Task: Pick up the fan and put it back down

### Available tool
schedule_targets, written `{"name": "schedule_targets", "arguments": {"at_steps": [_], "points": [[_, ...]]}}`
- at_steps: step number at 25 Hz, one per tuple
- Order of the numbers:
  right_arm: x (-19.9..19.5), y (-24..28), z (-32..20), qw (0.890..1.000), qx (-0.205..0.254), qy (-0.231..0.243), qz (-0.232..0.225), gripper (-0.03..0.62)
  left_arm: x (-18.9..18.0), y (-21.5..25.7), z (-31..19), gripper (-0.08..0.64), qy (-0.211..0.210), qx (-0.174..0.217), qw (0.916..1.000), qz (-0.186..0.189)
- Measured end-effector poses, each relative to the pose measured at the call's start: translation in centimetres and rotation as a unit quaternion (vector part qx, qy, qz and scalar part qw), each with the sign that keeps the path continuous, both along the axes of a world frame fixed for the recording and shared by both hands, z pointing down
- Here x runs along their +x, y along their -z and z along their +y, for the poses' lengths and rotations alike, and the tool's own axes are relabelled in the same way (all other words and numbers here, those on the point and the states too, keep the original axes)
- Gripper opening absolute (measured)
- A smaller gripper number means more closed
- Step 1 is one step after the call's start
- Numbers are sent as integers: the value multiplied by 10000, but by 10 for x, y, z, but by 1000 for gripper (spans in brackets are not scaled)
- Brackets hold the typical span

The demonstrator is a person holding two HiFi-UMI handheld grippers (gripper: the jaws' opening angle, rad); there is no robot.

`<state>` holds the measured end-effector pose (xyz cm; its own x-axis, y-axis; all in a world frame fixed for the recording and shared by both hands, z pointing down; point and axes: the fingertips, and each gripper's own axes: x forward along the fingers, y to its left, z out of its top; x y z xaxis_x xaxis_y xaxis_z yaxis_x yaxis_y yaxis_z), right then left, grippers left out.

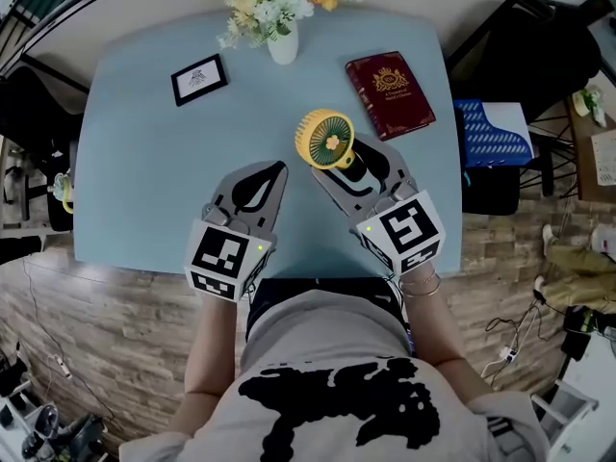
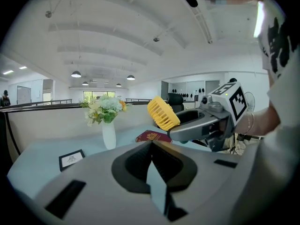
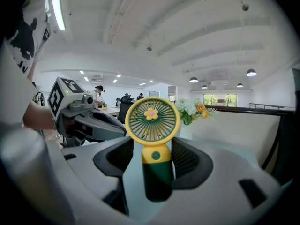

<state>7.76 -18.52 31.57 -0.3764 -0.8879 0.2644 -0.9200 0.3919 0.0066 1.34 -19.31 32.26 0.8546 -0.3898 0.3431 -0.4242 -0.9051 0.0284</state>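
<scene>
A: Our right fingers (image 3: 187, 159) are clamped on the fan (image 3: 152, 121) at its green handle, holding it above the tabletop (image 1: 144, 162) at frame centre.
B: Our left fingers (image 2: 158, 191) are together, empty. We judge the fan light, stiff plastic. Its grille looks fragile, so the handle suits us best.

Blue table (image 1: 144, 142) bears vase (image 1: 283, 44), frame (image 1: 199, 79), red book (image 1: 390, 94).
</scene>
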Motion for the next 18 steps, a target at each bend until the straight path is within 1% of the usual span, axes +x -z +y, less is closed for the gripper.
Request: {"name": "schedule_targets", "arguments": {"at_steps": [5,10,15,18], "points": [[-3,-4,2,9999,-17,-16,-119,256,-5,-2,-2,11,75,-45,10000,31],[-7,-3,2,9999,-7,93,-66,256,-12,-13,-3,11,176,-109,9998,-69],[-7,0,2,9998,27,118,-148,256,-11,-12,-3,11,206,-182,9996,42],[-8,-4,3,9998,-21,125,-171,256,-13,-17,-1,11,202,-257,9995,-4]]}}
